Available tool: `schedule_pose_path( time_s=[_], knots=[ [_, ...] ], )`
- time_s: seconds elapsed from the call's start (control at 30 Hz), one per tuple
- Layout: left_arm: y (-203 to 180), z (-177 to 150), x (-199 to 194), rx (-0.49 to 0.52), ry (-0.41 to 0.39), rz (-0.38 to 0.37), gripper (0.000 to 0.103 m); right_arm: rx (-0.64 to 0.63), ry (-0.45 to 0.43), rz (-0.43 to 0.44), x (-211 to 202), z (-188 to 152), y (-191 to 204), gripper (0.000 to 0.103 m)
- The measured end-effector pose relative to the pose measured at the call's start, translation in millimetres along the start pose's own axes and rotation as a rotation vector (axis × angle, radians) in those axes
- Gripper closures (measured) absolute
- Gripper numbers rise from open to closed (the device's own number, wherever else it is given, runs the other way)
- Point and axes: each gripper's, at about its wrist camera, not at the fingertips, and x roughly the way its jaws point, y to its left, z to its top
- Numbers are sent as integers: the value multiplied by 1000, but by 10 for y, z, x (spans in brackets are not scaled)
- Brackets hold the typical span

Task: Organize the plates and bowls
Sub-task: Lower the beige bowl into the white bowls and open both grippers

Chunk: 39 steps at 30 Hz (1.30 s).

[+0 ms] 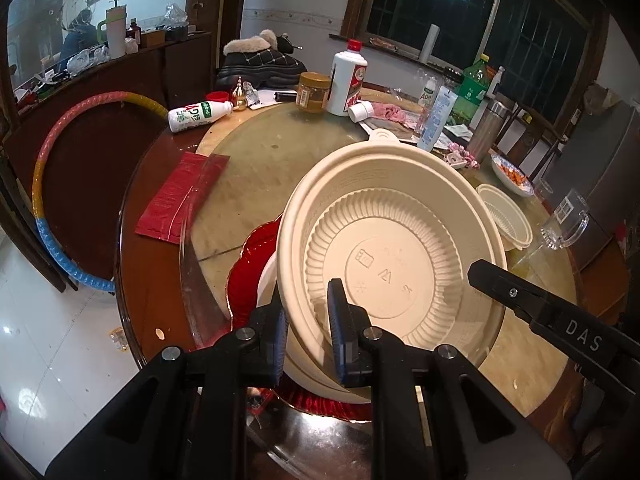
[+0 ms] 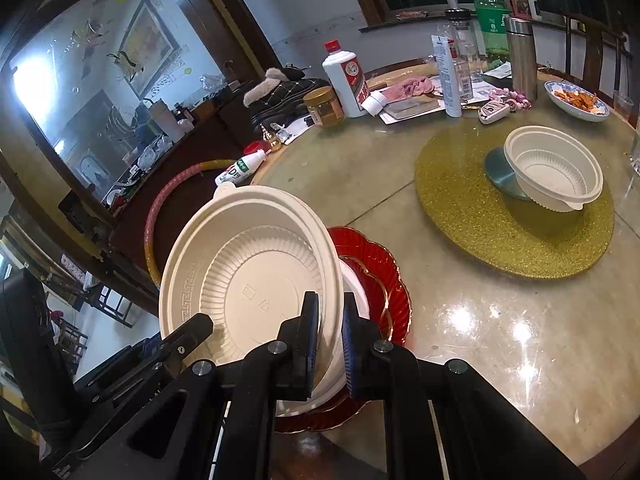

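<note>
Two grippers are clamped on one cream bowl [image 1: 394, 264]: left gripper [image 1: 308, 336] on its near-left rim; right gripper [image 2: 330, 344] on its right rim, above the red plate [image 2: 384, 276] at the table's [image 2: 500, 340] near edge.

Near edge: we find the large cream bowl [image 2: 248, 276] tilted over the red plate [image 2: 384, 280], blocking that spot. Bare tabletop [image 2: 500, 340] to the right gives passage. Far right, 1 small bowl [image 2: 556, 168] occupies the gold mat [image 2: 460, 216]. Far edge is crowded: white bottle [image 2: 346, 78], jar [image 2: 324, 106], flask [image 2: 522, 56].
</note>
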Motion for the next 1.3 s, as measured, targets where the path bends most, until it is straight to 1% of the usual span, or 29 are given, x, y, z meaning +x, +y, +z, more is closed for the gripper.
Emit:
schedule_pose_path(
  time_s=[0.17,0.37,0.67,0.77,0.8,0.97,1.2,1.27,1.3],
  knots=[
    [32,-9,-33,0,-4,6,87,-17,3,4,-14,-7,52,92],
    [97,-79,65,-14,41,9,87,-24,43,-5,112,-47,55,92],
    [144,-108,174,-21,75,21,87,-29,80,-14,248,-97,51,91],
    [156,-115,218,-25,90,19,86,-27,87,-14,281,-106,47,90],
    [162,-113,232,-26,94,15,86,-24,89,-13,292,-107,39,88],
    [174,-115,235,-34,77,29,86,-31,97,-17,342,-119,32,87],
    [174,-94,245,-36,75,39,86,-26,94,-12,347,-112,15,87],
    [193,-72,240,-43,71,49,84,-18,87,-11,341,-107,4,85],
    [201,-64,236,-48,69,50,77,-15,88,-9,342,-104,-4,84]
  ],
)
